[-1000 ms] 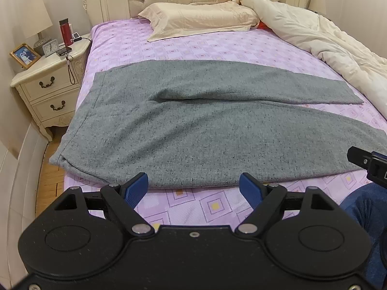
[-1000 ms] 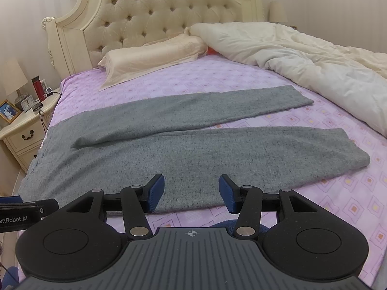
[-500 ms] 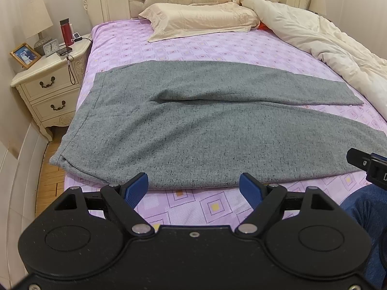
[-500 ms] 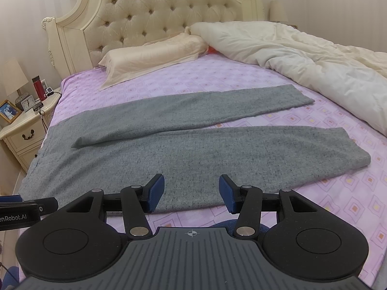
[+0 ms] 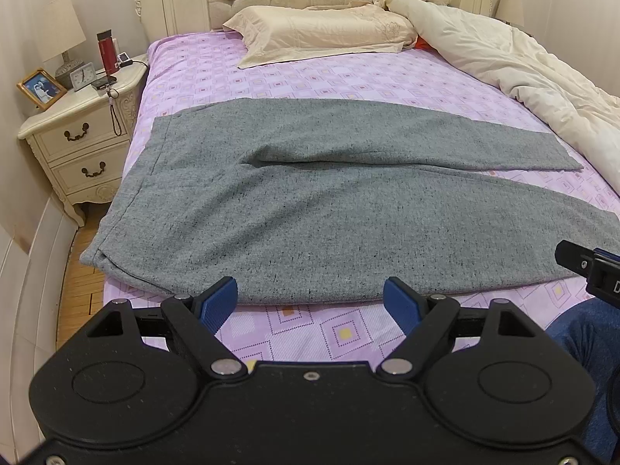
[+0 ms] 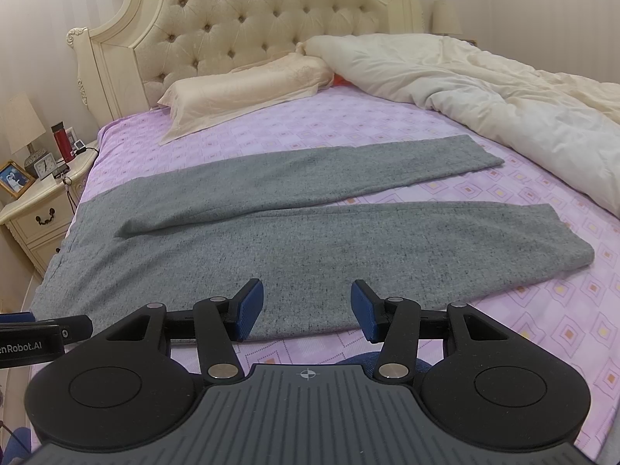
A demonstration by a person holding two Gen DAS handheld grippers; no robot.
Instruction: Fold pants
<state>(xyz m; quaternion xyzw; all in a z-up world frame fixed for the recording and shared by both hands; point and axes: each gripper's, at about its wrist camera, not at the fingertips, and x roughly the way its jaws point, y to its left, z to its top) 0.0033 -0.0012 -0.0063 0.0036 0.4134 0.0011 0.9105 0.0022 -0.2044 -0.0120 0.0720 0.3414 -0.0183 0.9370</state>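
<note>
Grey pants (image 5: pixel 310 209) lie spread flat on the purple bed sheet, waist to the left at the bed's edge, both legs running right and splayed apart. They also show in the right wrist view (image 6: pixel 310 232). My left gripper (image 5: pixel 310 302) is open and empty, hovering over the near edge of the pants by the hip. My right gripper (image 6: pixel 306 306) is open and empty, above the near edge of the nearer leg. The far leg's hem (image 6: pixel 480 155) lies near the duvet.
A cream pillow (image 5: pixel 321 35) and a rumpled cream duvet (image 6: pixel 503 93) lie at the head and right side of the bed. A white nightstand (image 5: pixel 77 139) with lamp, clock, photo frame and red bottle stands left. Wooden floor shows at the bed's left edge.
</note>
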